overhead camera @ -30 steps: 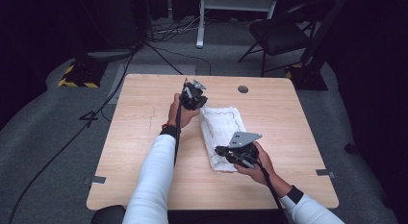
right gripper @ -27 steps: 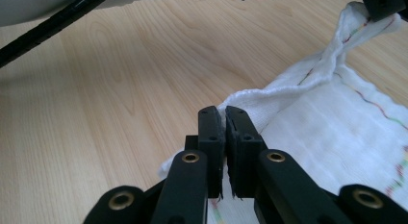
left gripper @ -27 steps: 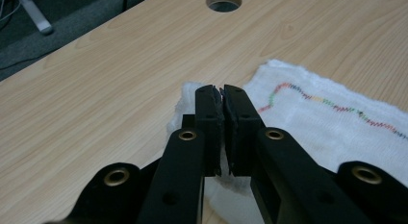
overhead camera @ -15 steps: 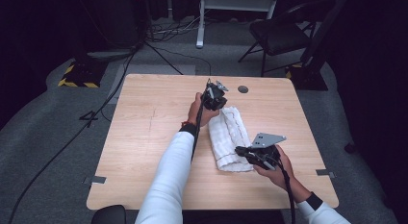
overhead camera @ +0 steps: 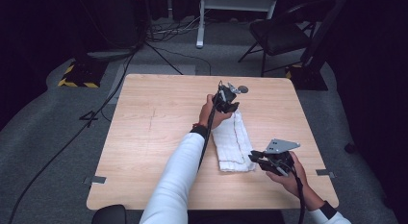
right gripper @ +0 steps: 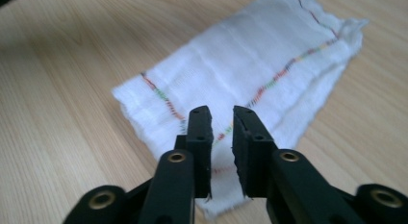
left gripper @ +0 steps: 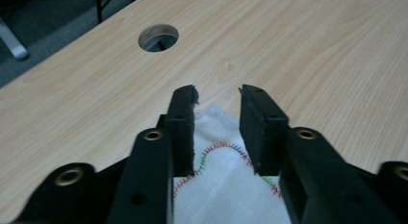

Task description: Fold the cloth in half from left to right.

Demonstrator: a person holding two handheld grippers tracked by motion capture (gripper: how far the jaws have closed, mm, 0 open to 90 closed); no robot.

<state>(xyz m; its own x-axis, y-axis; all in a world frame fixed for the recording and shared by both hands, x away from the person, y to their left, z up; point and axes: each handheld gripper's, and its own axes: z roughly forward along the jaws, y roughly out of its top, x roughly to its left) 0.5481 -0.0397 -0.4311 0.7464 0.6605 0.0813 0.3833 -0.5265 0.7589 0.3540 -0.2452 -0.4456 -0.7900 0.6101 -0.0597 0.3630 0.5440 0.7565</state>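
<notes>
The folded cloth (overhead camera: pixel 234 147) lies on the desk (overhead camera: pixel 144 137) as a long narrow strip, its long axis running from the near edge toward the far edge with a slight lean. Right tool (overhead camera: pixel 255 159) sits at the near end, just beside the cloth's near right corner; its jaws have just been opening and now stand a little apart above that end, released, nothing pinched in the right gripper view (right gripper: pixel 221 113). Left tool (overhead camera: pixel 230 107) is at the far end, over the cloth's far tip; its jaws have also just been opening, released, the stitched hem (left gripper: pixel 219 152) lying loose between them. Each tool is nearest its own end. Beyond the left tool, a round hole (left gripper: pixel 158 37) in the desk.
</notes>
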